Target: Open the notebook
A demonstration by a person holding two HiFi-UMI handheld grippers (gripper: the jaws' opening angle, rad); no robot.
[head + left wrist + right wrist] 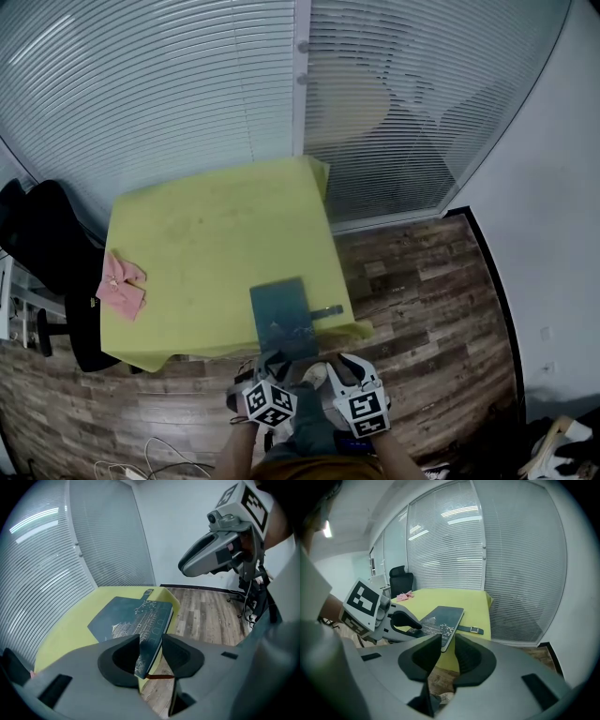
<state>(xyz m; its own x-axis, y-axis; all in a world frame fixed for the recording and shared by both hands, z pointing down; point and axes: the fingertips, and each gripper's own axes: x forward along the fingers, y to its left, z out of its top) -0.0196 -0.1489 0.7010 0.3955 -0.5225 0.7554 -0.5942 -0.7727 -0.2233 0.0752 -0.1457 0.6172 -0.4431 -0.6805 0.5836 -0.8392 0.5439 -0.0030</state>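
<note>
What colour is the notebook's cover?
The notebook cover is dark teal with pale line drawings; left gripper view shows it best.

counter [206,234] yellow-green | pink cloth [122,284] – on it, at its 9 o'clock edge | black chair [42,244] 9 o'clock, off counter | blinds [169,84] 12 o'clock | wood floor [422,309] 3 o'clock

A yellow-green table [206,234] bears a dark notebook [281,314] and pink cloth [122,284].
</note>
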